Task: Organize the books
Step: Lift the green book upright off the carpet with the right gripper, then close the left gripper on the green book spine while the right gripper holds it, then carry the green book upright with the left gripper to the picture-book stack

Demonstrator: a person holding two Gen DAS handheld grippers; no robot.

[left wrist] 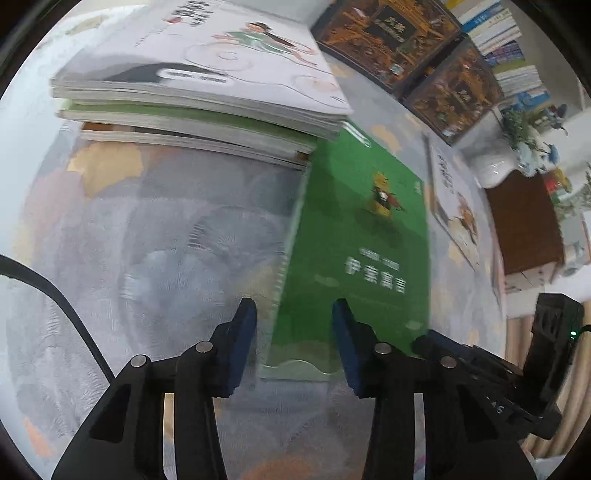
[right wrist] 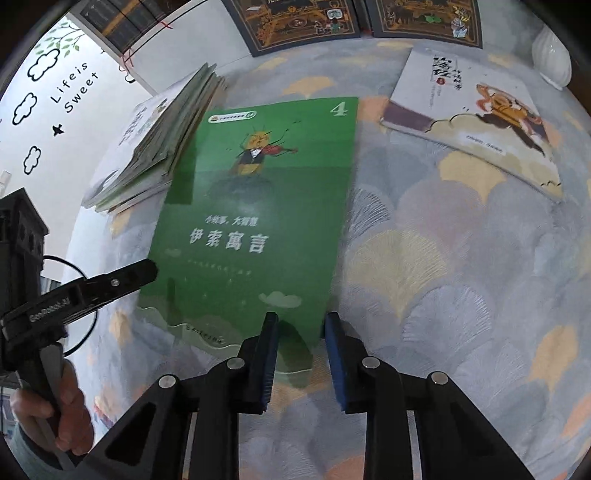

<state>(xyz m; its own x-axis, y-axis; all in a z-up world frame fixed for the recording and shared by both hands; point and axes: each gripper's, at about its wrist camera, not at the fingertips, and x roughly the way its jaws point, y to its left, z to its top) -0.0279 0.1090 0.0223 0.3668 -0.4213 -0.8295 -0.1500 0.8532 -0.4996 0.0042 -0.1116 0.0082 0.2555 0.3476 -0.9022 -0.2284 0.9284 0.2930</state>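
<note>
Green book [right wrist: 255, 221] edge beside stack [right wrist: 155, 147]

A table covered by a cloth [right wrist: 461, 258] printed with grey and yellow fan shapes fills both views. In the right wrist view a green book [right wrist: 258, 206] lies flat at centre, a stack of books [right wrist: 159, 147] touching its upper left corner, a white book [right wrist: 476, 114] apart at upper right, and two dark books [right wrist: 295, 22] along the top edge
</note>
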